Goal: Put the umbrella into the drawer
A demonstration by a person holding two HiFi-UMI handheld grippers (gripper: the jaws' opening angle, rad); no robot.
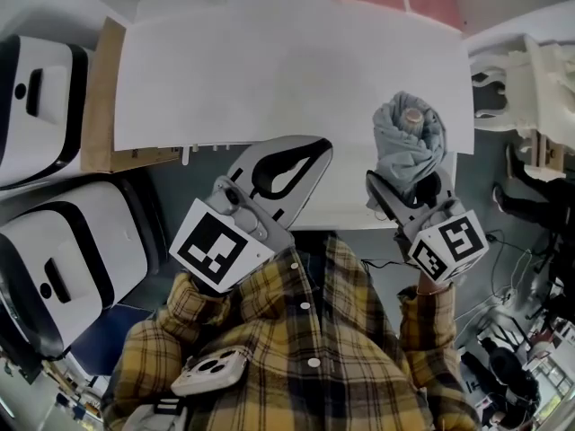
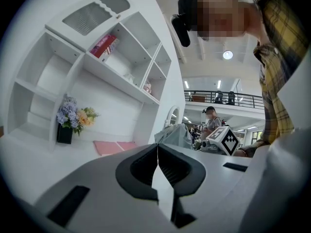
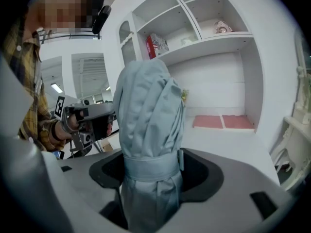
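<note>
The right gripper [image 3: 151, 171] is squeezed tight on the folded blue umbrella [image 3: 148, 106], which sticks out long-ways past its tips over the white bench [image 1: 269, 70], while the left gripper [image 2: 157, 152] beside it is closed on nothing.

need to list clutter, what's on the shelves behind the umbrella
The shelves hold a red box and a small pinkish object, with two pink mats below. The umbrella hides the lower left part.
</note>
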